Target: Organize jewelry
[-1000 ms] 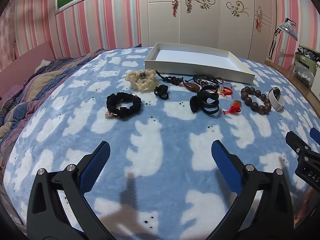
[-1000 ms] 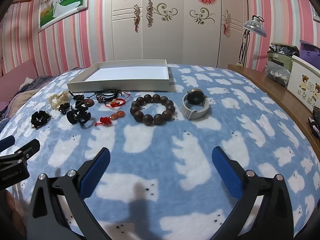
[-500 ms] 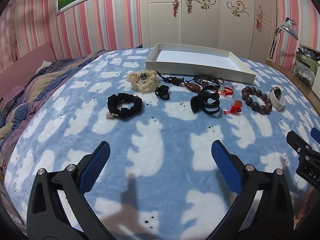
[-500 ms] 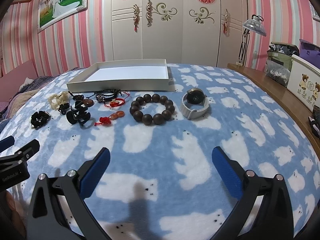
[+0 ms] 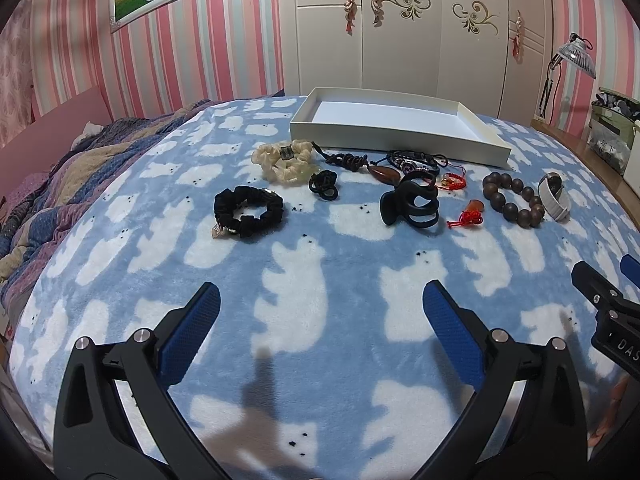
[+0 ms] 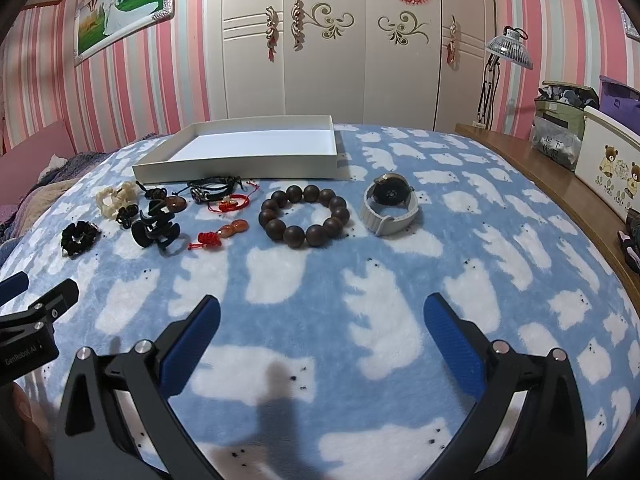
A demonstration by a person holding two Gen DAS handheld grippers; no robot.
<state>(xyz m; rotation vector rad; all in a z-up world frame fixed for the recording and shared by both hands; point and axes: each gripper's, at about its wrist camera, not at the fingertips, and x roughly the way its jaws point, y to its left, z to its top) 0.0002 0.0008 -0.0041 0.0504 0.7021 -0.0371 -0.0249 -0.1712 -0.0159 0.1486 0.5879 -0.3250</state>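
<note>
White tray (image 6: 240,168) — long axis left-right

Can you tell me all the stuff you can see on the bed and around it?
white tray: 1, white, nothing inside, far side of the blanket
cream scrunchie: 1, cream, in front of the tray's left end
black scrunchie: 1, black, leftmost of the row
small black hair tie: 1, black, beside the cream scrunchie
black claw clip: 1, black, middle of the row
corded bracelets and pendants: several, black, red and brown, tangled by the tray; exact count unclear
red knot charm: 1, red and orange, beside the claw clip
wooden bead bracelet: 1, dark brown
watch: 1, white strap, rightmost
blanket: 1, blue with white bears
lamp: 1, silver, right
left gripper: open, holding nothing
right gripper: open, holding nothing
</note>
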